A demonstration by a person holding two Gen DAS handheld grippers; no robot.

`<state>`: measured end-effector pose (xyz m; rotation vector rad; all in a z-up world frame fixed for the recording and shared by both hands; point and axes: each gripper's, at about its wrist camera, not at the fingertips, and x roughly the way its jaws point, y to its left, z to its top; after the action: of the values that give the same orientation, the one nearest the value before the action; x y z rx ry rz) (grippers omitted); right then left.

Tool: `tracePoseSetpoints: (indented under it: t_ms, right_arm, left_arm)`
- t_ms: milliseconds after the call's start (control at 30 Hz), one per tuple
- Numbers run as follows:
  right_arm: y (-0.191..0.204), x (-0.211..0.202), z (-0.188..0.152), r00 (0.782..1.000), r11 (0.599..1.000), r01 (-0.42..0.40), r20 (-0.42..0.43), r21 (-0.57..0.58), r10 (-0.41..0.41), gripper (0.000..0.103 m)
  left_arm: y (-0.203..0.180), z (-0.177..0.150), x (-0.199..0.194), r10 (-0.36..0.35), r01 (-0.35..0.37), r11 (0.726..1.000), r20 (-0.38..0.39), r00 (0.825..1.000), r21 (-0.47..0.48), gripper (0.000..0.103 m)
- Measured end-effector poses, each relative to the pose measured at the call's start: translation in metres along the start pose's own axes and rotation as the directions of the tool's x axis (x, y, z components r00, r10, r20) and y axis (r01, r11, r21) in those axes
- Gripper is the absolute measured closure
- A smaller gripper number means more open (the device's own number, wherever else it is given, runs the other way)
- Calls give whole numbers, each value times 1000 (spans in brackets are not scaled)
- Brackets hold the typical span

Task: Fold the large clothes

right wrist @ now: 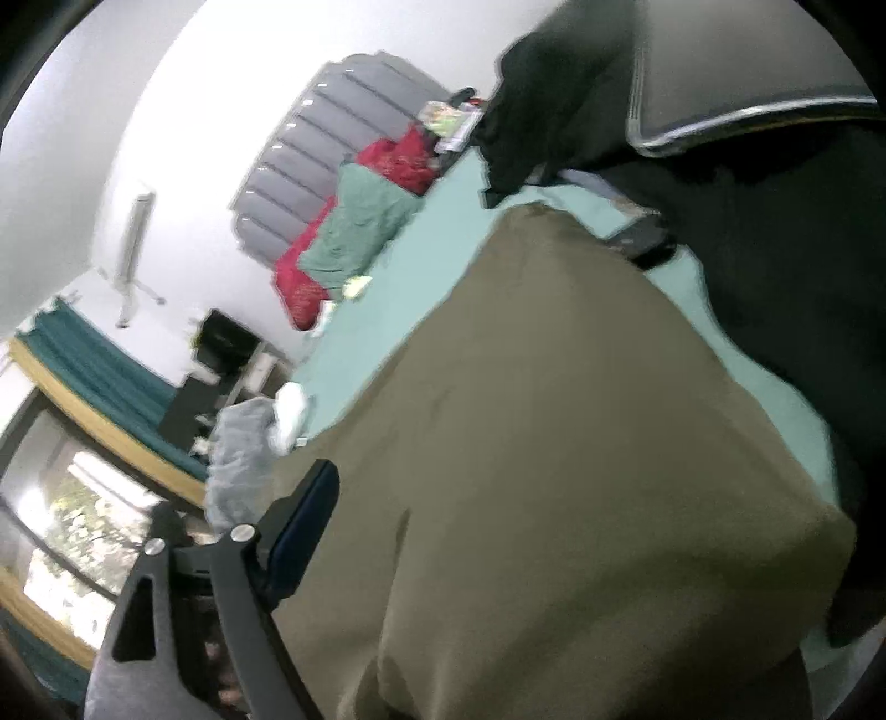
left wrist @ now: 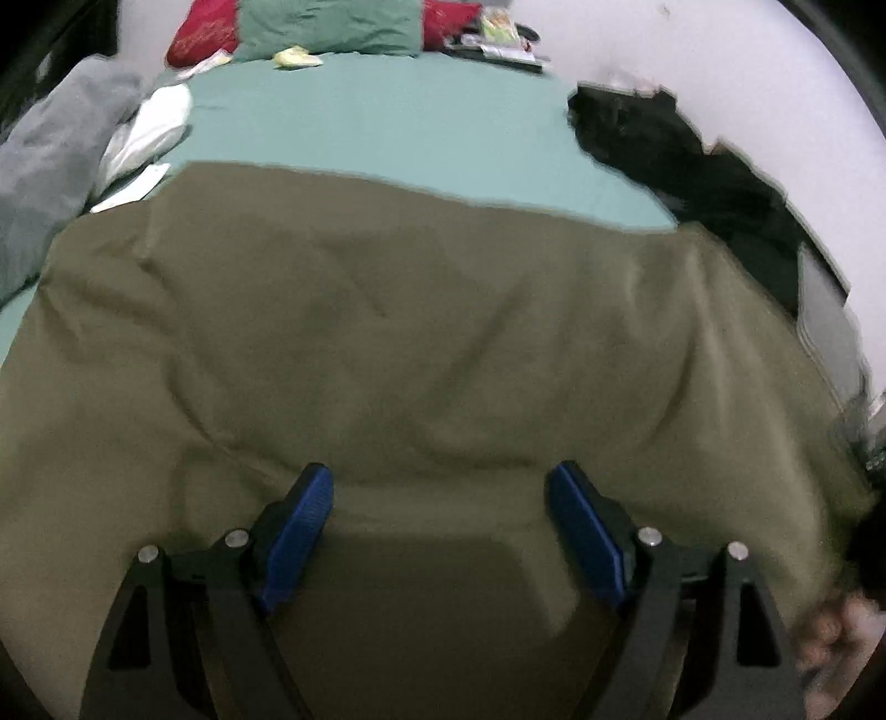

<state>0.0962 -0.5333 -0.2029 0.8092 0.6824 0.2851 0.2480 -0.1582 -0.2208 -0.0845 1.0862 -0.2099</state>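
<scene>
**Olive garment spread on bed, both tongs at its near edge**

Left tongs [left wrist: 443, 531]: blue pads [left wrist: 302, 531] spread wide, released, nothing between them; they hang just above the near part of the olive garment [left wrist: 387, 343]. A hand [left wrist: 830, 631] shows blurred at the lower right of the left wrist view.

Right tongs [right wrist: 421, 554]: only one finger [right wrist: 302, 543] visible, the other hidden behind olive cloth draped close over the lens. Cannot tell whether clenched or released.

Olive garment [right wrist: 554, 443]: lies wide and mostly flat on the teal bed sheet [left wrist: 387, 122], with soft creases across its middle.

Beside it: grey cloth [left wrist: 50, 183] and white cloth [left wrist: 149, 127] to the left, dark clothing [left wrist: 692, 166] to the right.

Far end: teal pillow [left wrist: 326, 27] flanked by red pillows [left wrist: 202, 30]; grey padded headboard [right wrist: 332, 144] behind; white wall [left wrist: 720, 55].
</scene>
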Motion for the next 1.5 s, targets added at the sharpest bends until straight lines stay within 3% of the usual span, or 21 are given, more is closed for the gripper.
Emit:
tracePoseSetpoints:
  t_ms: [33,100,233,500,667,833,933,1033,1167,1367,1467,1500]
  right_arm:
    - [6,1,1,1000,1000,-3,-4,-29,3,55]
    - [15,5,1,1000,997,0,-12,-71,-1,74]
    - [28,3,2,998,994,-64,-1,-91,65,80]
    - [116,2,1,999,957,-20,20,-290,27,82]
    - [182,13,-9,1000,908,10,2,-418,-10,82]
    - [255,43,-35,996,819,42,-37,-572,-77,83]
    - [286,67,-57,992,784,21,-83,-620,-92,83]
    - [311,97,-83,984,762,-21,-146,-648,-98,83]
    - [327,145,-125,957,750,-100,-269,-654,-107,83]
    - [326,215,-213,862,723,-202,-471,-661,-189,79]
    - [331,224,-236,830,712,-256,-527,-654,-185,52]
    - [335,221,-240,826,706,-281,-538,-650,-166,36]
  left_arm:
    - [-1,-2,4,11,-11,1000,5,1000,3,20]
    - [-5,-2,7,43,-43,999,17,999,13,19]
    - [-8,-6,5,54,-55,998,23,998,20,19]
    - [0,0,1,16,-16,1000,-3,1000,-4,20]
    - [30,-3,-35,-48,48,998,12,999,-40,20]
    - [84,-15,-84,-69,76,994,86,994,-82,20]
    - [120,-21,-107,-72,87,989,118,990,-122,20]
    - [162,-33,-131,-30,54,987,158,987,-148,20]
    - [208,-49,-154,27,10,981,190,981,-192,20]
    - [281,-71,-175,97,-22,939,204,974,-344,20]
    - [303,-74,-182,98,-5,916,212,972,-402,20]
    - [308,-73,-186,95,3,911,218,971,-412,20]
